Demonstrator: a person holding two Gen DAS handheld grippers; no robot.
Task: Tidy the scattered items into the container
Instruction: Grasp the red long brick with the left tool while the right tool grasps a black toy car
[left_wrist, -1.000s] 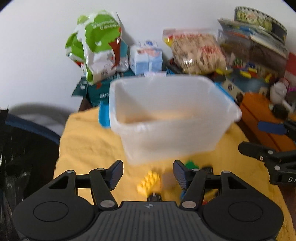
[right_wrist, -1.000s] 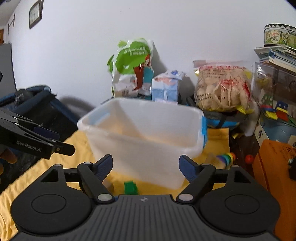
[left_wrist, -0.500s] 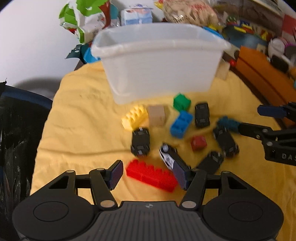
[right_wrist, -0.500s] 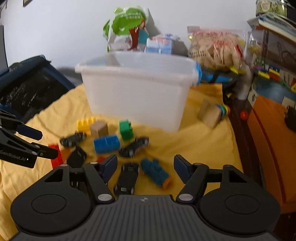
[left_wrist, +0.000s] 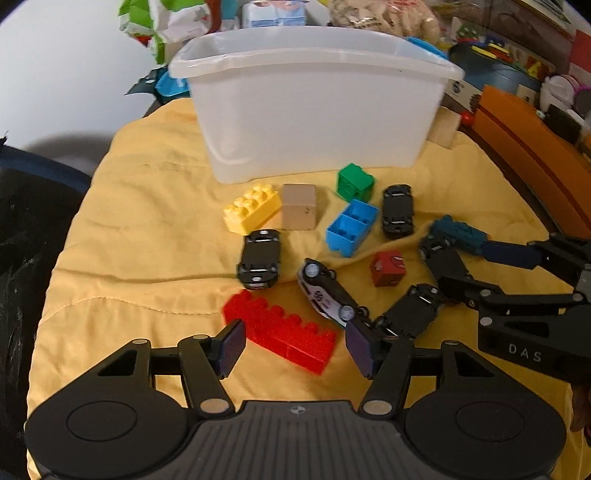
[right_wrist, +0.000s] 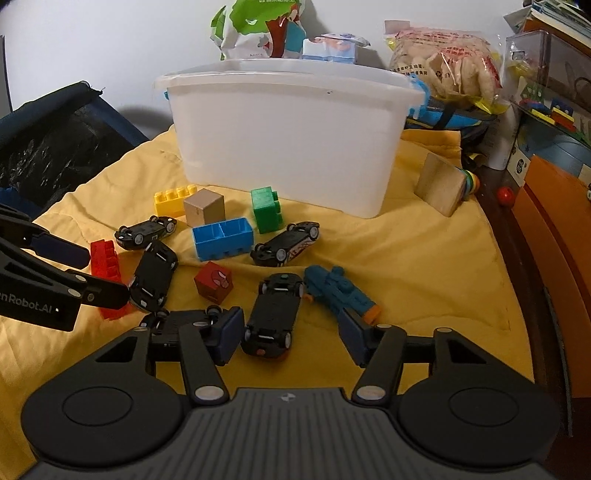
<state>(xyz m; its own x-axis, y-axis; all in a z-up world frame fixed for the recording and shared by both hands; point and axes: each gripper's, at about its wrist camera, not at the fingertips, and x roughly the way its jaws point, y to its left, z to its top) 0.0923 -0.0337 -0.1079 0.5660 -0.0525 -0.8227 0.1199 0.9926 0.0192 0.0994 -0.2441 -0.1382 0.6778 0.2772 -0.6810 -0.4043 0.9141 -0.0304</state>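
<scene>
Your left gripper (left_wrist: 295, 347) tips steeply down over the yellow cloth (left_wrist: 140, 258) with its jaws spread wide and gripping nothing, the near end of the red brick (left_wrist: 284, 334) lying between the pads. Your right gripper (right_wrist: 291, 334) slants down less steeply, its jaws closing around the overturned black car (right_wrist: 273, 314) that sits between them, pads not yet pressing it. Ahead of both jaws the white container (right_wrist: 288, 136) stands upright past the scattered toys, and bare cloth lies open to the right of your right jaws.
</scene>
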